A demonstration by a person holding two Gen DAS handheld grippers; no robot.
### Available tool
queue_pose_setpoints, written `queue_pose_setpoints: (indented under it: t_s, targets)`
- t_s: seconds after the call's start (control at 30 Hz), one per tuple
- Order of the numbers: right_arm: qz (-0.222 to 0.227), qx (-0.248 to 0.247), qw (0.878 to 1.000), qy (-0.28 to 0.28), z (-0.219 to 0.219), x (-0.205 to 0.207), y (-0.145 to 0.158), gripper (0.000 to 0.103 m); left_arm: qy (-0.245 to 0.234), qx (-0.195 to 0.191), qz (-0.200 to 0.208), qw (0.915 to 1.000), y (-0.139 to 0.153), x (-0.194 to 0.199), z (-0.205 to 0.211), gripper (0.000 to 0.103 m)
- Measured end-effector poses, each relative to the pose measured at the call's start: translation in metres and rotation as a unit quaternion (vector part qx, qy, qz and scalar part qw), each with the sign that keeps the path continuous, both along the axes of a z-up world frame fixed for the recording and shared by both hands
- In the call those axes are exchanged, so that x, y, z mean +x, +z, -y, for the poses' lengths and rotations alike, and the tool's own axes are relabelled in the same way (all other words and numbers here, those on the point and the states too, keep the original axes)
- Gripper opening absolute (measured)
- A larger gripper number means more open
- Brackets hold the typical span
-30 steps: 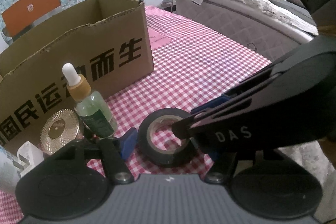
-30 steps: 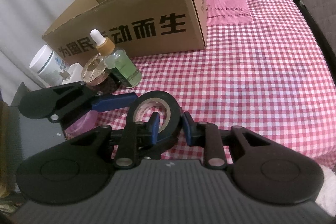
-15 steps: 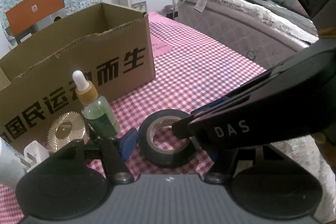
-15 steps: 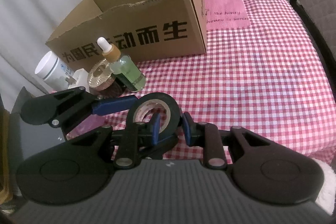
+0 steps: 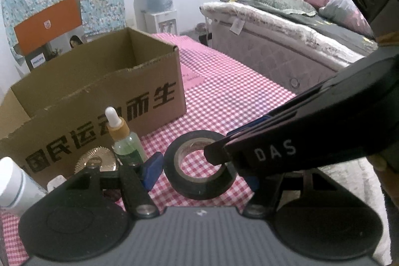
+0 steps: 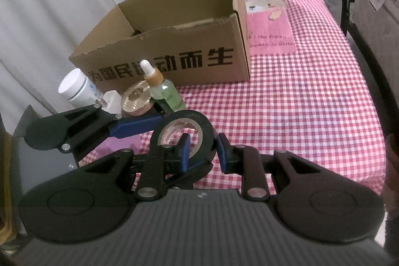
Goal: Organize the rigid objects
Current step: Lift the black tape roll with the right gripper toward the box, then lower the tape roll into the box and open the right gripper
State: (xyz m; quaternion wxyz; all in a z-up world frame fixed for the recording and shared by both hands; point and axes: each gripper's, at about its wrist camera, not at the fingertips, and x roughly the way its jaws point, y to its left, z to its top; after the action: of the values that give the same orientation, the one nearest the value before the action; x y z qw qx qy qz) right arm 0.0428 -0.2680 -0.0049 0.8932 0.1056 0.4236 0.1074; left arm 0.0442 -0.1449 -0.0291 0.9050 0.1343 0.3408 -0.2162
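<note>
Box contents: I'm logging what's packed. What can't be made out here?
- Box floor: both views, front wall hides it.
- Jar: left wrist view, cut by the left edge.
- Tape, right side: left wrist view, right gripper covers it.

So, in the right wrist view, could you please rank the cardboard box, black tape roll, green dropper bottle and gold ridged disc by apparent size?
1. Brown cardboard box, clearly largest.
2. Black tape roll, though it sits nearest the camera.
3. Green dropper bottle.
4. Gold ridged disc, close to the bottle; partly hidden, so unsure.
</note>
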Motion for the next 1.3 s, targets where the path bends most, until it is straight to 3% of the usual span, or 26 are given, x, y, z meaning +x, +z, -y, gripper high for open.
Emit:
queue_pose_setpoints:
  t_s: [0.77,1.1,1.3]
  targets:
    - [0.106,-0.024,0.993,0.036,-0.048,-0.039,0.084,0.024,0.043,-0.036,0.096,0.9938,0.077,-0.044,-0.043,0.068]
    - [0.161,-0.021,0.983,0.09,-0.084,-0.003,0.136,0.024,0.091,-0.017,0.134,0.9867,0.129,-0.016,-0.074,0.068]
    - [0.154,-0.01,0.98,0.123,-0.101,0.046,0.16,0.025,0.117,0.002,0.135,0.984,0.148,0.019,-0.094,0.068]
